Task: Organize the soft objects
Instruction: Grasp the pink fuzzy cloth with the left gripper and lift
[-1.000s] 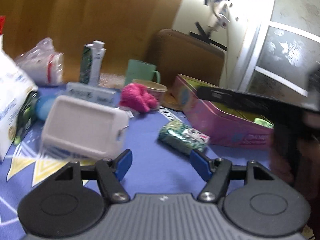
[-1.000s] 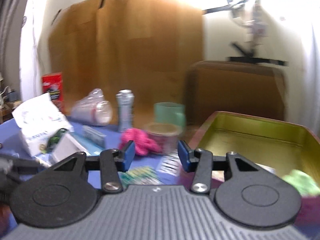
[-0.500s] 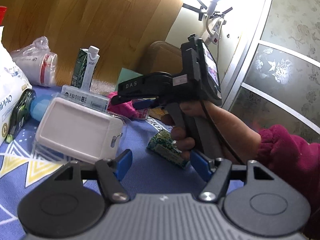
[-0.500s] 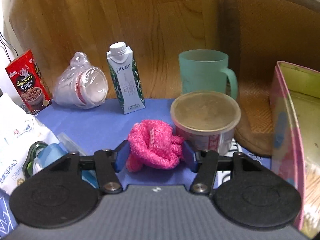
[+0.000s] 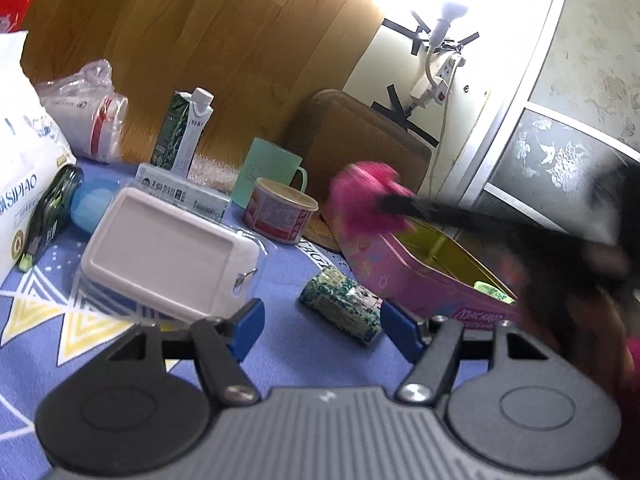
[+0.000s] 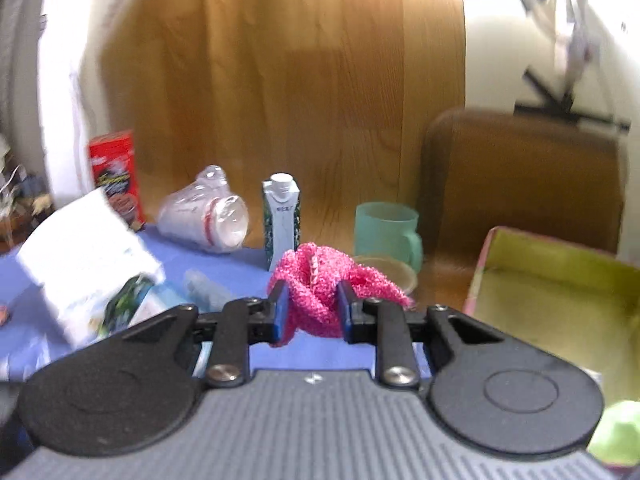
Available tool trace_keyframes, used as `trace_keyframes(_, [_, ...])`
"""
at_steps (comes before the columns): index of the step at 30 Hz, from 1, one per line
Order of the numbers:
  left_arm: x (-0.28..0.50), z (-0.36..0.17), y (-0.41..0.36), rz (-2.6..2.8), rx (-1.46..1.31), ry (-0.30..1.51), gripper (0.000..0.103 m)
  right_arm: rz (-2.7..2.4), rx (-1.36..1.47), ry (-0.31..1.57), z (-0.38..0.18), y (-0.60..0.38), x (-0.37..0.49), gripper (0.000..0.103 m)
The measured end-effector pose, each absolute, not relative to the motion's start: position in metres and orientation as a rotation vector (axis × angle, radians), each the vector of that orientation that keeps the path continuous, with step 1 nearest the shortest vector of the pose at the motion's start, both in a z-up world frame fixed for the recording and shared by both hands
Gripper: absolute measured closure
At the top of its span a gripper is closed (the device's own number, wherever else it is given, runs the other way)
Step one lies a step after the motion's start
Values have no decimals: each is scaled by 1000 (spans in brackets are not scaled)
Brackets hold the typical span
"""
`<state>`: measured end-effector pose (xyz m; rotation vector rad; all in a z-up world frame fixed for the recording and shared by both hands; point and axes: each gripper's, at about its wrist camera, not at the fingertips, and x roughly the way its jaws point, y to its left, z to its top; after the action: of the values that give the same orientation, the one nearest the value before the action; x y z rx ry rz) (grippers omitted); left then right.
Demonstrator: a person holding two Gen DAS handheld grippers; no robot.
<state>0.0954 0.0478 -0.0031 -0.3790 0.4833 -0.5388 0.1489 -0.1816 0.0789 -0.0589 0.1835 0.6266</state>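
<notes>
My right gripper (image 6: 311, 314) is shut on a pink knitted cloth (image 6: 320, 284) and holds it in the air; in the left wrist view the cloth (image 5: 364, 204) hangs above the near end of the pink tin box (image 5: 404, 276). The box shows a yellow inside (image 6: 560, 300), and a green soft thing (image 6: 618, 432) lies in it. My left gripper (image 5: 322, 320) is open and empty, low over the blue tablecloth. A green patterned tissue pack (image 5: 340, 306) lies just ahead of it, between its fingertips.
A white lidded box (image 5: 168, 252), a round tub (image 5: 278, 212), a green mug (image 5: 272, 170), a milk carton (image 5: 184, 132), bagged cups (image 5: 88, 120) and a white pack (image 5: 20, 176) crowd the table's left and back. A brown chair back (image 6: 520, 176) stands behind.
My right gripper closed on the pink cloth, lifted it off the table and carried it right, over the tin box. The left gripper has hardly moved.
</notes>
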Motion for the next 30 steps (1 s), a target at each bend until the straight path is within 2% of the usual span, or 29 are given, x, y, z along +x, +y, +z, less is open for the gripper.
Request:
trace_keyframes(7, [92, -2, 34, -594, -322, 505, 36, 625, -207, 141, 34, -211, 67, 74])
trace_keyframes(13, [78, -3, 27, -672, -368, 553, 25, 616, -202, 159, 1, -213, 38, 71])
trace_keyframes(16, [71, -3, 24, -715, -415, 581, 21, 606, -186, 176, -7, -214, 32, 65])
trace_keyframes(25, [68, 5, -17, -757, -318, 607, 21, 585, -125, 157, -12, -225, 21, 43])
trace_keyframes(30, [75, -4, -38, -736, -277, 660, 21, 562, -73, 178, -19, -238, 24, 41])
